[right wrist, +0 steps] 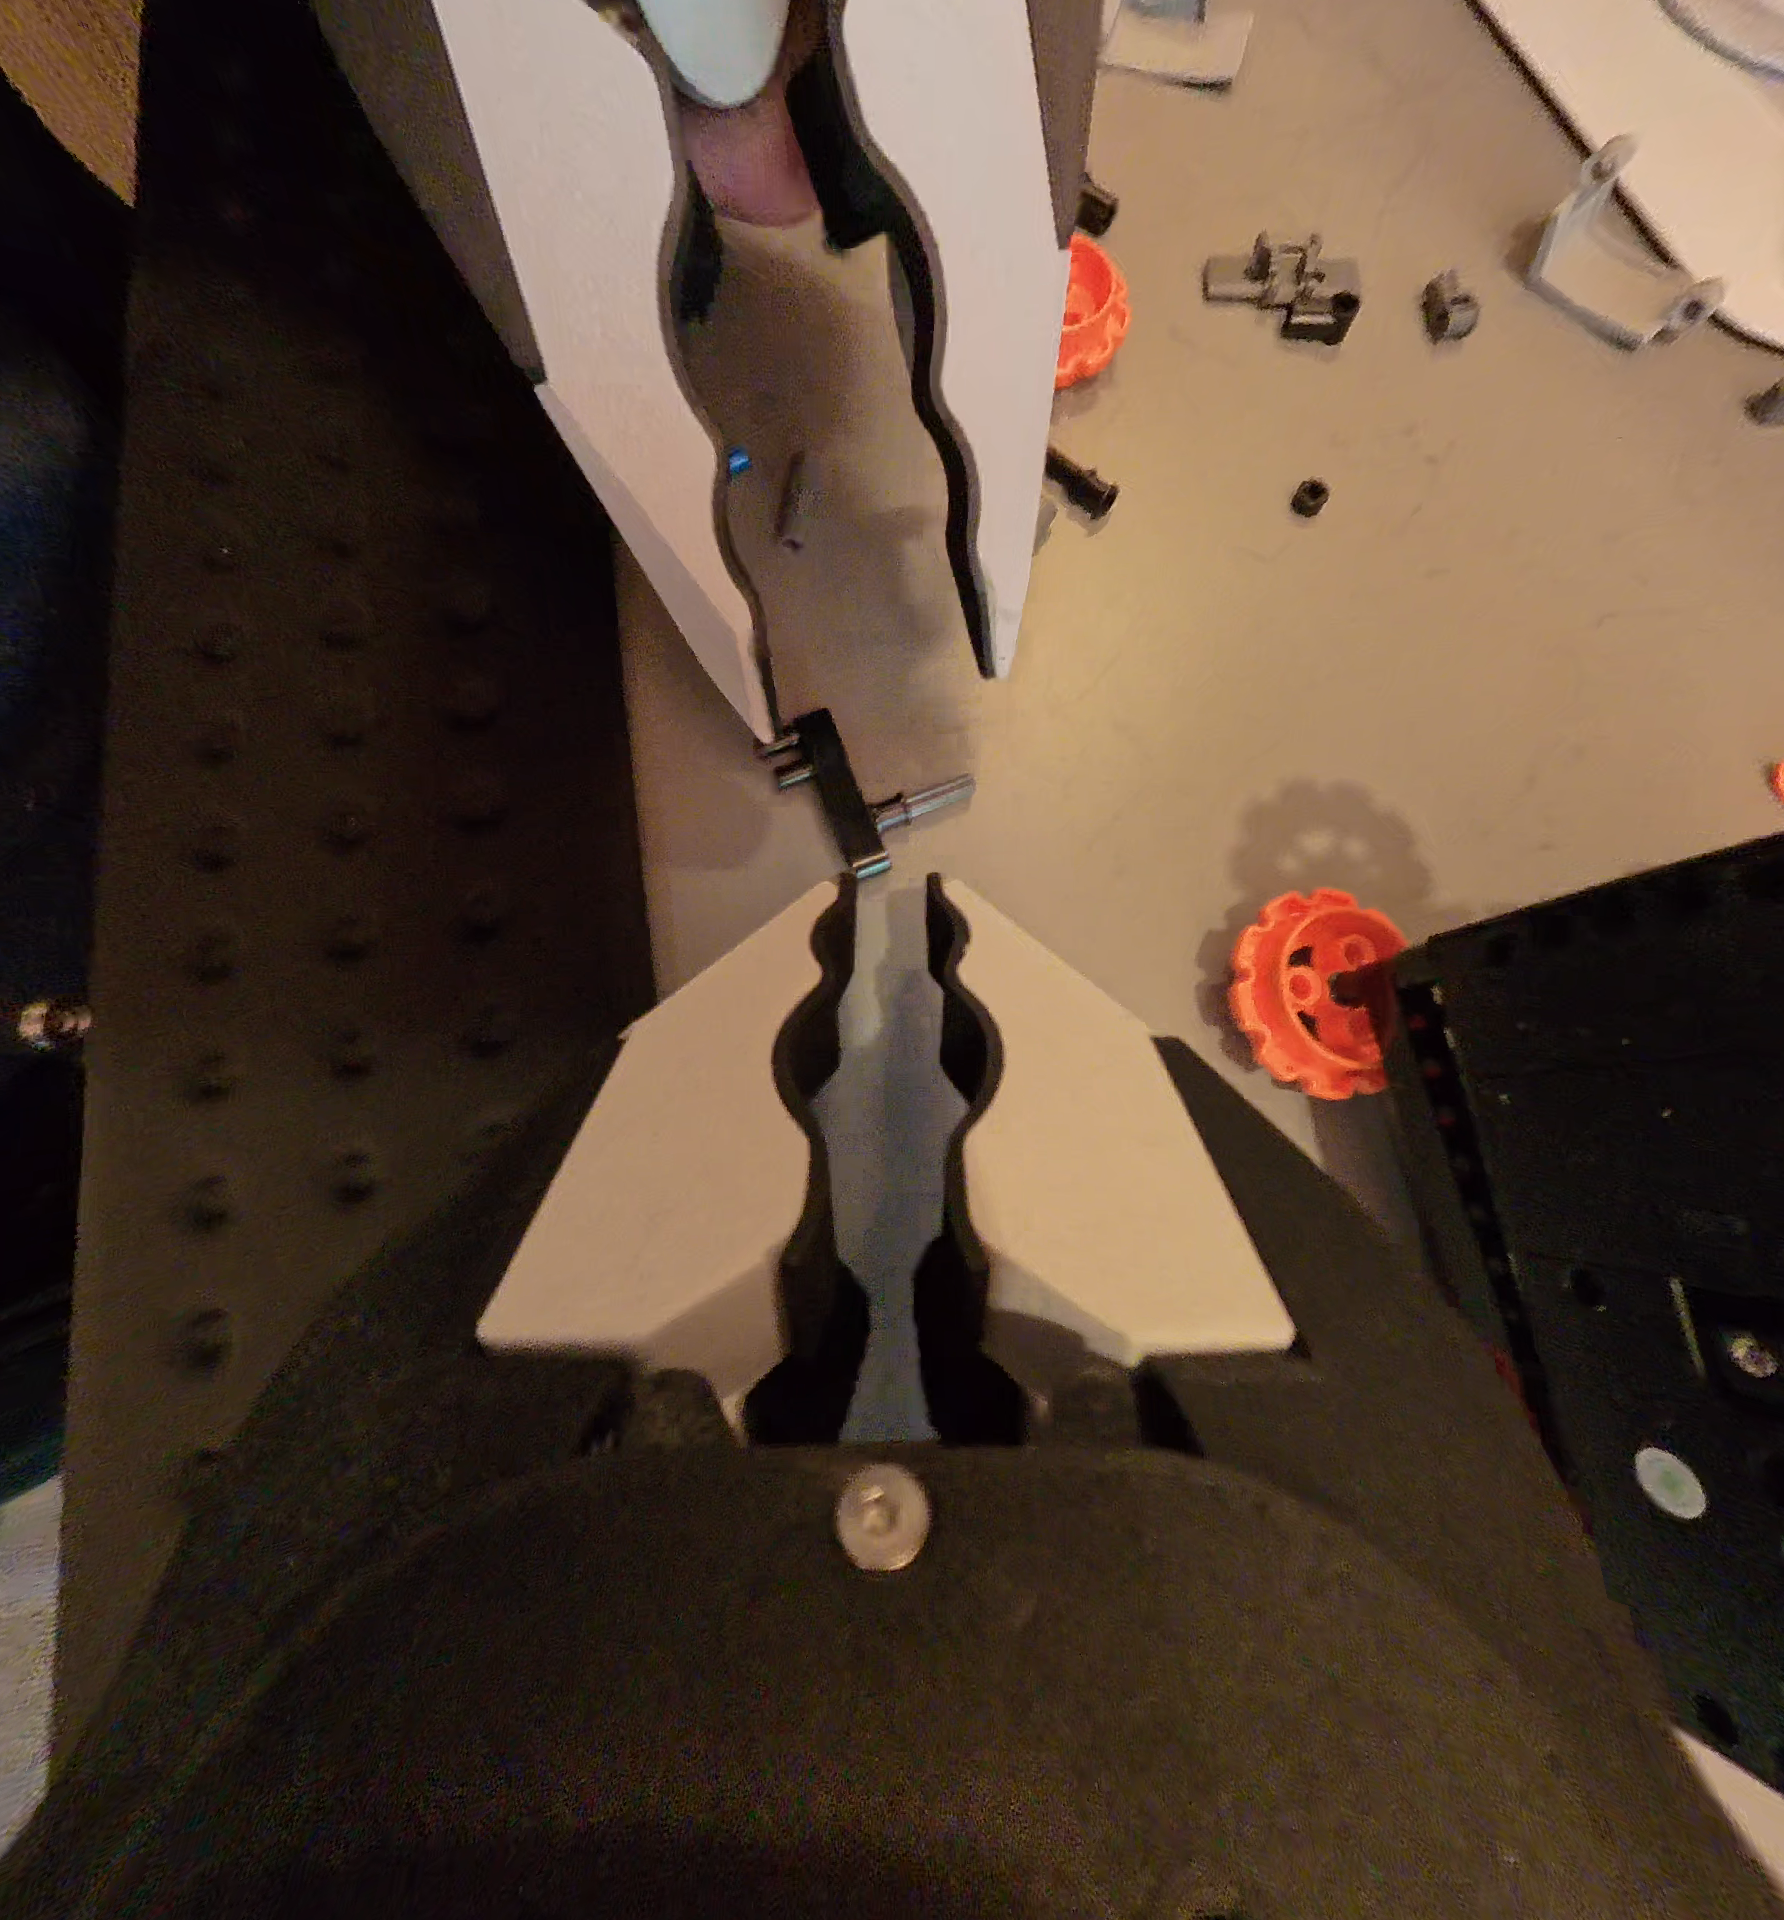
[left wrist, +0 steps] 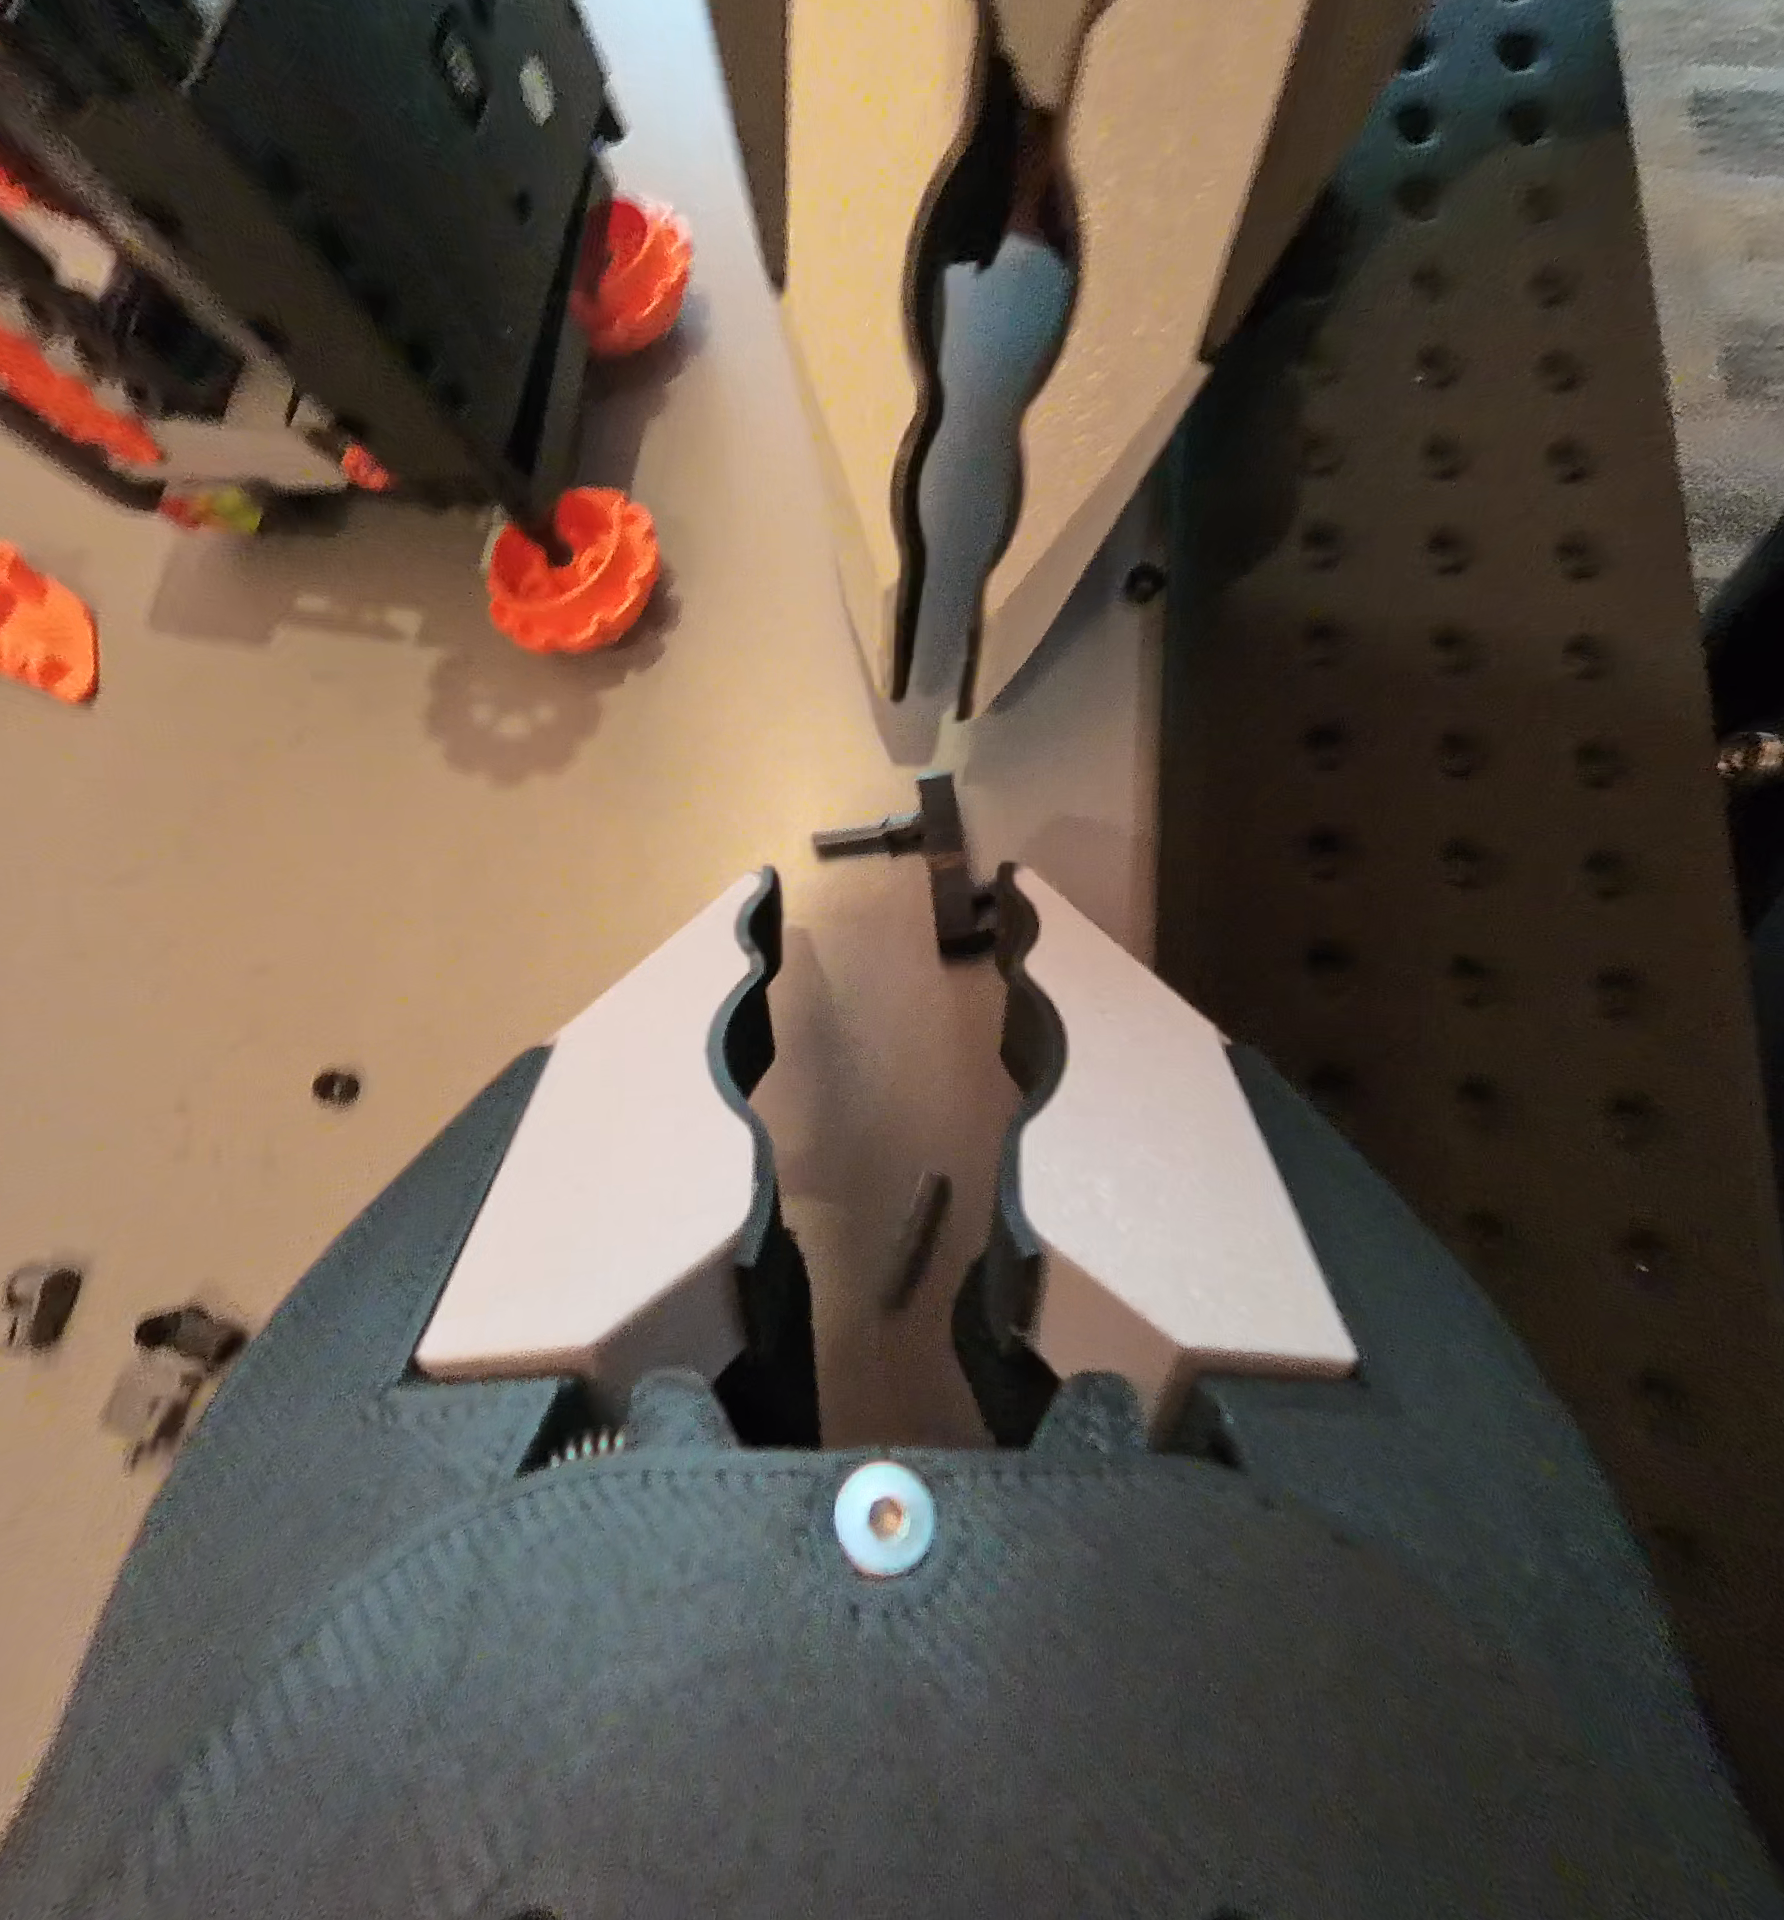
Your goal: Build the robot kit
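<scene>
A small black connector piece (right wrist: 841, 795) with a grey pin (right wrist: 929, 805) and short black pegs hangs just above the tan table. My right gripper (right wrist: 890, 883) is shut on its near end. In the left wrist view the piece (left wrist: 938, 821) hangs from the right gripper's tips (left wrist: 932, 707). My left gripper (left wrist: 893, 888) is open around the piece's lower end. Its right finger (left wrist: 1018, 935) touches or nearly touches the piece. In the right wrist view the left gripper (right wrist: 877, 691) comes down from the top, one tip at the pegs.
A black brick-built model (left wrist: 348, 260) (right wrist: 1646, 1247) stands on orange wheels (left wrist: 571, 571) (right wrist: 1303, 992). A black studded plate (left wrist: 1439, 727) (right wrist: 348, 727) lies along the table's edge. Loose small parts (right wrist: 1283, 286), another orange wheel (right wrist: 1090, 312) and an orange piece (left wrist: 20, 618) lie about. Both grippers' tips are close together, under 4 cm apart. Left tips and right tips are each some 8 cm from the black studded plate (left wrist: 1439, 727). Look for it in the right wrist view (right wrist: 378, 927) too.
</scene>
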The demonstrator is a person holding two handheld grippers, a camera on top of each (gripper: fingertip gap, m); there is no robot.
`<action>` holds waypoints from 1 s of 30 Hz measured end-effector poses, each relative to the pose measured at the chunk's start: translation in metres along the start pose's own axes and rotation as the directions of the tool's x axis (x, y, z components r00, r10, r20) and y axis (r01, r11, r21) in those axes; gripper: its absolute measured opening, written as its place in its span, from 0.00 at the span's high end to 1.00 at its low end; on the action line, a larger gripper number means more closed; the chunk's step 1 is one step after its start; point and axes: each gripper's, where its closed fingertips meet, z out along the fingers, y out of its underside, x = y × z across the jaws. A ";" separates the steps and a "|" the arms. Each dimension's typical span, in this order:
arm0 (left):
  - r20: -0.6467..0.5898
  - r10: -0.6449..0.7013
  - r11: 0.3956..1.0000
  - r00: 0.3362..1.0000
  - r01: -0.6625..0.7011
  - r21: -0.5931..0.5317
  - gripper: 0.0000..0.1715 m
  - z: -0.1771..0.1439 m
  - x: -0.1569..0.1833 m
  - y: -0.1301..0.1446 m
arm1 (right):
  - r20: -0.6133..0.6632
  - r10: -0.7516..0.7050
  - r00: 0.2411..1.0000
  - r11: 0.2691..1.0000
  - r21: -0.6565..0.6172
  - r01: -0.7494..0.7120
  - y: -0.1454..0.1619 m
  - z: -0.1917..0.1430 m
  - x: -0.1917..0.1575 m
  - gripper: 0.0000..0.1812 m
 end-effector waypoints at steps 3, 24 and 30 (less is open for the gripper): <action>0.000 -0.049 0.998 0.999 0.049 -0.046 0.76 0.000 0.008 0.009 | -0.005 -0.025 1.000 1.000 -0.008 0.025 -0.004 0.008 -0.001 0.92; -0.007 -0.008 1.000 1.000 0.008 -0.024 0.91 0.010 0.020 0.010 | 0.031 0.008 0.999 1.000 -0.014 -0.008 -0.005 0.015 -0.008 0.98; 0.069 0.049 0.998 0.996 -0.052 0.040 0.91 -0.008 0.013 -0.009 | 0.033 0.106 0.994 0.993 0.050 -0.108 -0.022 -0.002 -0.002 0.93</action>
